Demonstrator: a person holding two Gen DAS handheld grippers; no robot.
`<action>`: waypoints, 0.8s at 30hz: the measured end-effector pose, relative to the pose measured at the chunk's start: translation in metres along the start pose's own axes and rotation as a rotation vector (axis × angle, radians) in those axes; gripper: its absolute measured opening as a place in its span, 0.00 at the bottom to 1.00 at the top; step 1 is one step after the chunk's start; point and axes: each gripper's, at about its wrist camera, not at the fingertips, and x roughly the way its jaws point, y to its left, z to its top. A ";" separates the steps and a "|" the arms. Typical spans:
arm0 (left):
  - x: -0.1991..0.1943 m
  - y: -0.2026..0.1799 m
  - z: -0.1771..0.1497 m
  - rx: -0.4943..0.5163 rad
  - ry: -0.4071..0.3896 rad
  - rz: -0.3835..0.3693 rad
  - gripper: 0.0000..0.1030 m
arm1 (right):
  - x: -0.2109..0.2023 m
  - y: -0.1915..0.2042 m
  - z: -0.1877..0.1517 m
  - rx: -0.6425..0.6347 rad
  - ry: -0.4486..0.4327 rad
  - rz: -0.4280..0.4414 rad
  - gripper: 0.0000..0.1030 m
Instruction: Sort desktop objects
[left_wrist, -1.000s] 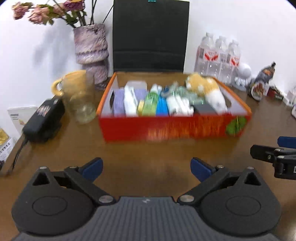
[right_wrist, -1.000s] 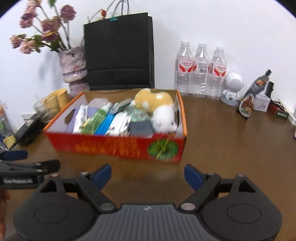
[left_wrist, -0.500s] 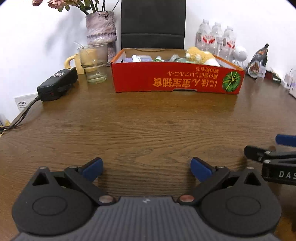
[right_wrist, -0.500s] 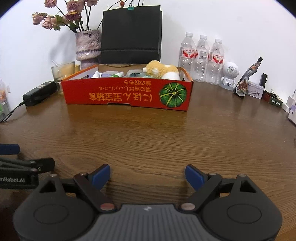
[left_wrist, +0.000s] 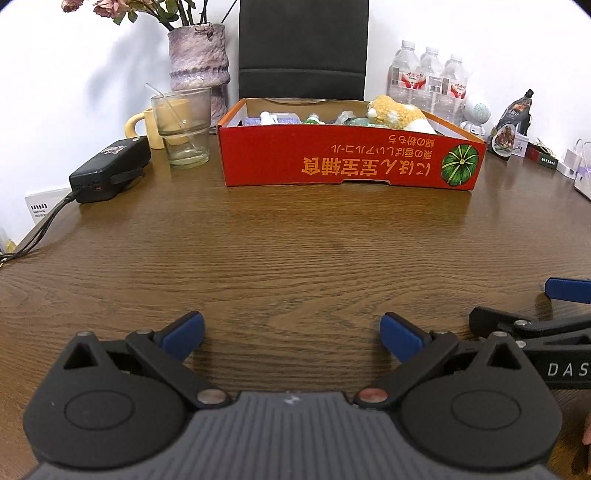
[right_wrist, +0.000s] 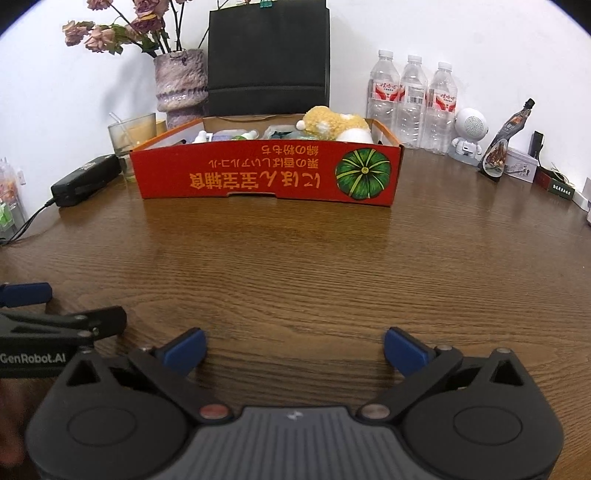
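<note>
Both my left gripper and right gripper sit low at the bottom of frame, jaws spread wide with nothing in them. The red cardboard box printed with a green pumpkin is upper centre, well apart from me. The fluffy yellow-and-white plush toy poking out looks soft and light, so I'd pinch its body; the small bottles beside it probably slip, so mid-barrel.

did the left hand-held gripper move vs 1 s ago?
Yes. The left hand-held gripper has pulled back and dropped low: the red box now shows its front wall across bare table, not its contents from above.
</note>
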 end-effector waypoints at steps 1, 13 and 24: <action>0.000 0.000 0.000 0.001 0.000 -0.001 1.00 | 0.000 0.000 0.000 0.001 0.000 -0.001 1.00; 0.001 0.000 0.000 0.001 0.001 -0.003 1.00 | 0.002 -0.004 0.002 0.033 -0.001 -0.039 1.00; 0.001 -0.001 0.000 0.005 0.001 -0.008 1.00 | 0.002 -0.005 0.001 0.034 -0.001 -0.038 1.00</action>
